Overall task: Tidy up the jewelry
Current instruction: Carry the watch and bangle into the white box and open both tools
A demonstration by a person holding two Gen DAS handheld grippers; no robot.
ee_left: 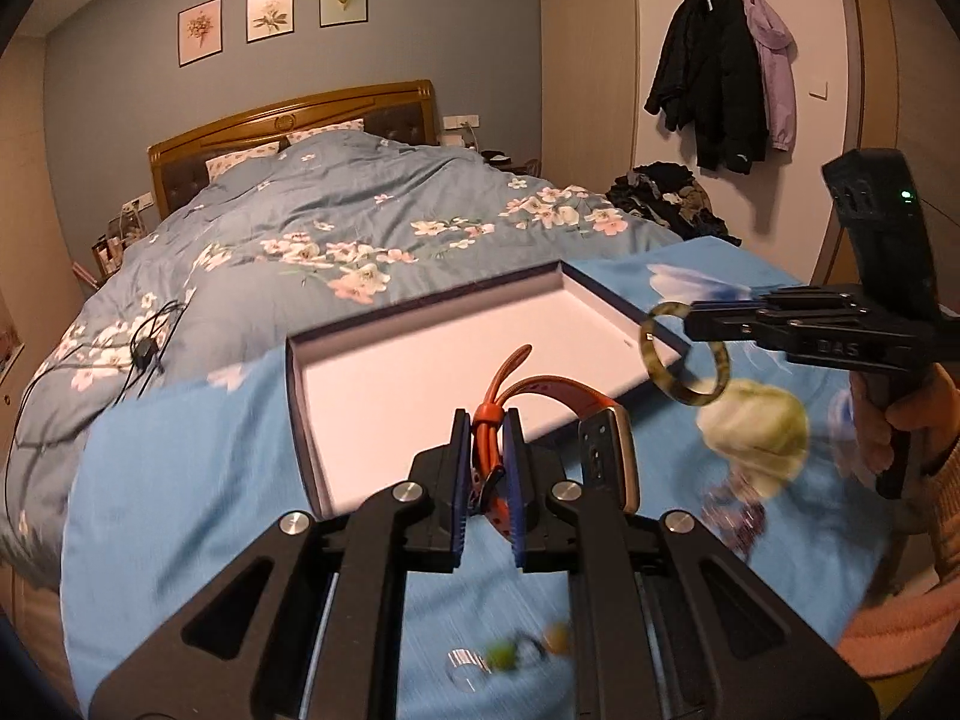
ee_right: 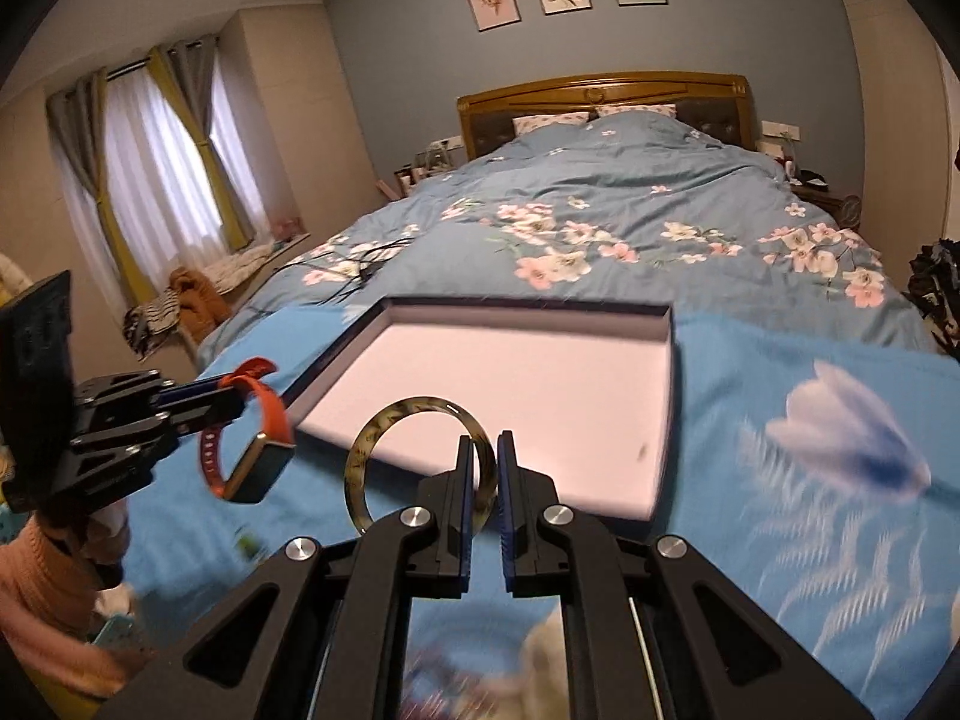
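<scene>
Above box rim [ee_left: 420, 315], watch [ee_left: 540, 402], bangle [ee_right: 414, 468] held.

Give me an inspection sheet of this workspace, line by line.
Surface: blue floral cloth over the bed's foot.
Job's things: open white-lined box, nothing seen inside; orange watch; mottled bangle; blurred beads on the cloth.
Clutter: blurred small items near the cloth's right side.
Grippers: left gripper clamps the watch strap; right gripper pinches the bangle.
Cables: black cord on the duvet.
Surroundings: coats, curtains.
</scene>
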